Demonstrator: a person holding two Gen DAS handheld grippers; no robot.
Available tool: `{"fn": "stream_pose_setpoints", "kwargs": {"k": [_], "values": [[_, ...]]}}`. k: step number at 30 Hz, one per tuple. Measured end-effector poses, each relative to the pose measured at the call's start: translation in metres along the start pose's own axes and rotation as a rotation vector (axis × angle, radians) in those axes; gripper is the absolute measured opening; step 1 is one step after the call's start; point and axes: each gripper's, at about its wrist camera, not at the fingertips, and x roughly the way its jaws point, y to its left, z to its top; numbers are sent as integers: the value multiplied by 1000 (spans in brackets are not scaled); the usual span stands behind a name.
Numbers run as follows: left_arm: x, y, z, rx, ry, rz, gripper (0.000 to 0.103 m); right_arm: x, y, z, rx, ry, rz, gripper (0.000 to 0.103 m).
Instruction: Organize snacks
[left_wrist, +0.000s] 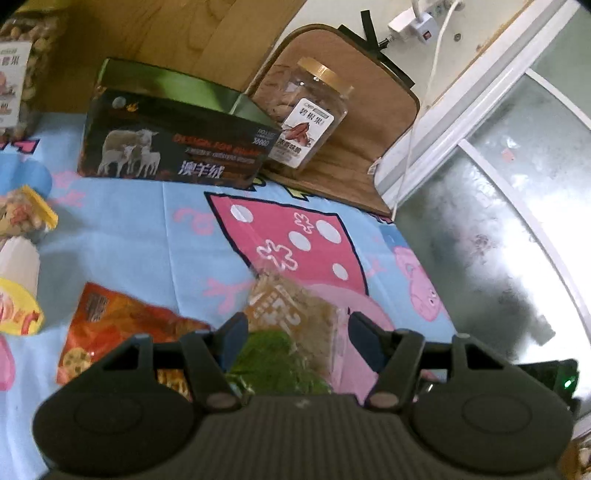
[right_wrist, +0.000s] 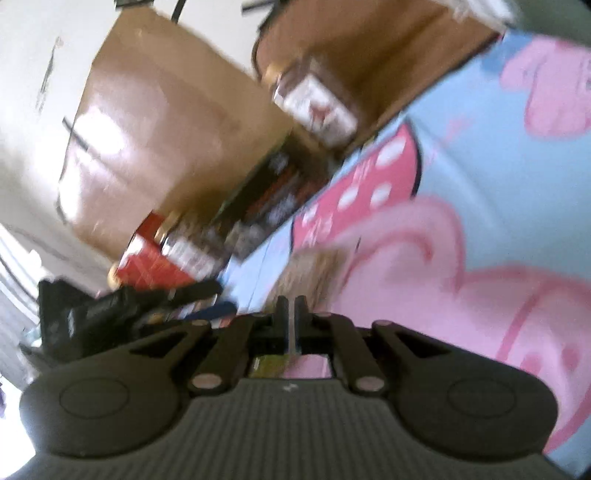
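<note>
step: clear packet (left_wrist: 295, 317) handling near box (left_wrist: 173, 147) | left gripper (left_wrist: 297, 332) half open around packet, pads apart | right gripper (right_wrist: 293, 314) nearly closed, hold unclear | next: carry packet into box

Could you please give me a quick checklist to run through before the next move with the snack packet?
1. Snack packet sits between the left tongs: ok.
2. Left tongs gripping the packet: not ok; the jaws stand open, with a gap on one side.
3. Right tongs free of any load: cannot tell; the jaws are nearly shut and the view is blurred.
4. Black box stands open at the top: ok.
5. Tablecloth bare between packet and box: ok.
</note>
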Motion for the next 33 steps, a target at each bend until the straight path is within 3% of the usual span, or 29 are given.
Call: {"fn": "stream_pose_setpoints", "kwargs": {"k": [3,5,7,14,16,18,22,27,29,33], "values": [[-5,6,-2,-1,-2,21,66,6,2,-9,1,54,-5,35],[-3,10,-5,0,24,47,66,13,1,-13,11,77,-3,36],[0,19,-11,-11,40,70,65,19,2,-16,12,75,0,34],[-10,31,-19,-78,35,1,66,44,17,-19,-11,114,45,30],[-10,31,-20,-85,35,-5,67,51,20,-19,-16,120,50,7],[-13,30,-20,-102,37,-23,67,55,19,-17,10,123,71,4],[-26,33,-17,-140,-4,-78,79,46,3,-5,142,94,149,3],[-27,31,-11,-178,-8,-168,79,43,-22,8,353,70,260,3],[-22,28,-11,-181,5,-186,83,43,-26,15,405,60,327,3],[-12,27,-6,-214,17,-253,82,48,-15,35,416,38,412,3]]}}
